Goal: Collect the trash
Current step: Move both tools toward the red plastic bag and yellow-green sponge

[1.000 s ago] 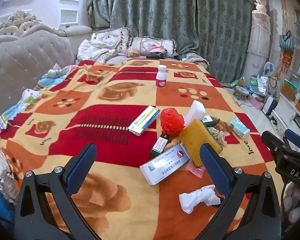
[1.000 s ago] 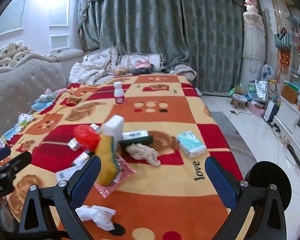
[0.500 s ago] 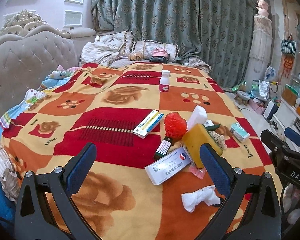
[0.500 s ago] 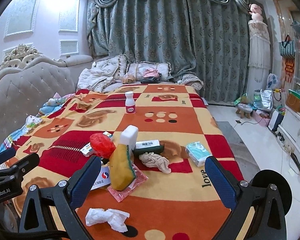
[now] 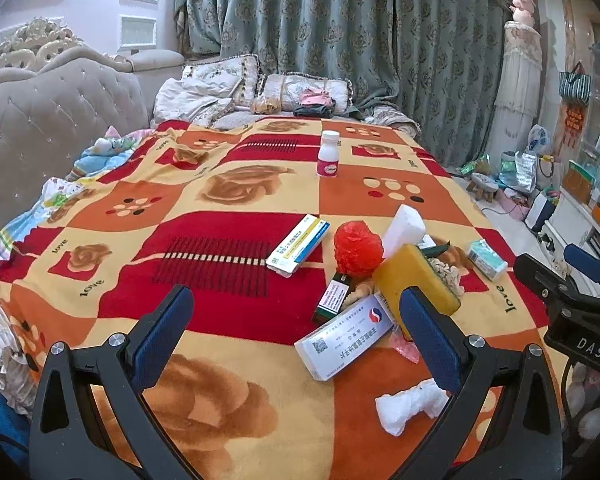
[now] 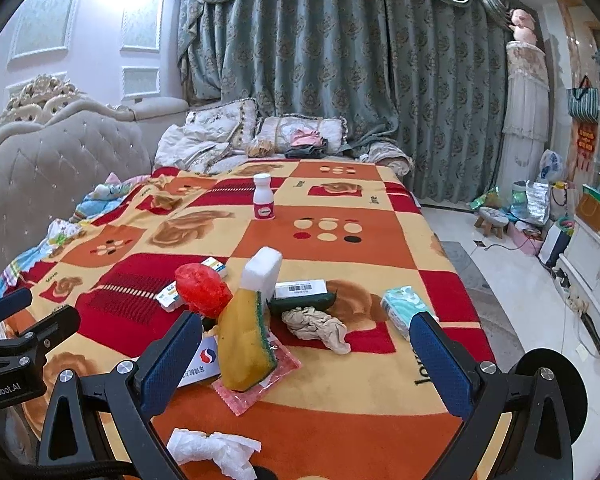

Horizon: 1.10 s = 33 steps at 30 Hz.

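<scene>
Blanket (image 5: 228,344) reads "love"; right gripper (image 5: 580,280) body marked "DAS"

Left gripper (image 5: 296,322) hovers over the blanket (image 5: 220,240), jaws spread wide, empty. Between its fingers lies a white medicine box (image 5: 344,338); crumpled white tissue (image 5: 410,402) lies beside the right finger

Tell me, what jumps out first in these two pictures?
A loud red, orange and yellow blanket covers the bed. On its near right part lies a heap of clutter: a crumpled red bag, a yellow sponge leaning upright and a white tissue wad nearest the cameras. A white bottle stands alone farther back.
</scene>
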Motion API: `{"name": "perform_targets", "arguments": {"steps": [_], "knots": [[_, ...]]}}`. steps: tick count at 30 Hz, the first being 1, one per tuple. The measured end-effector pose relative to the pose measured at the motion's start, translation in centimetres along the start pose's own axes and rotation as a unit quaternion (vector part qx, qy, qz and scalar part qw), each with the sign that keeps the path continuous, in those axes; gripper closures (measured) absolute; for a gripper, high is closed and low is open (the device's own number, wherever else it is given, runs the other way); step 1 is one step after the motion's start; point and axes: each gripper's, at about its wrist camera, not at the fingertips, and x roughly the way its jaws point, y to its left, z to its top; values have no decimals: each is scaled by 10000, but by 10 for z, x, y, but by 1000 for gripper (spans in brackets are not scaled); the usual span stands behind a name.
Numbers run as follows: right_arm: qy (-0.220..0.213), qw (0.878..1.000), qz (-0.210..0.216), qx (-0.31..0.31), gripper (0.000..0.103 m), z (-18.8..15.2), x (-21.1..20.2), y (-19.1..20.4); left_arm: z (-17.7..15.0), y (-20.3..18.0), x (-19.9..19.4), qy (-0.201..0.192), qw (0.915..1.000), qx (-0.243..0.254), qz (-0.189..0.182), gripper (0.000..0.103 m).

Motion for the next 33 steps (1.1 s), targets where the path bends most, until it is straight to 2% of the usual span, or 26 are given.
{"name": "perform_targets", "arguments": {"steps": [9,18,25,28,31,33], "knots": [[161,9999,3,-62,0,-6,17,1,-9,3,24,245,9997,27,-40,1],[372,9993,-18,27,0,-14,33,-15,-13,3,43,551,9984,59,-112,1],[747,9963,412,92,0,-22,50,-33,-8,8,60,737,9970,160,-192,1],[935,9913,903,182,7,-23,60,-31,-4,8,68,815,9963,147,-239,1],[1053,9887,1064,19,16,-23,72,-19,5,6,77,845,9958,174,-293,1],[1082,9875,1141,-61,16,-21,77,-13,11,2,83,860,9955,228,-333,1]]}}
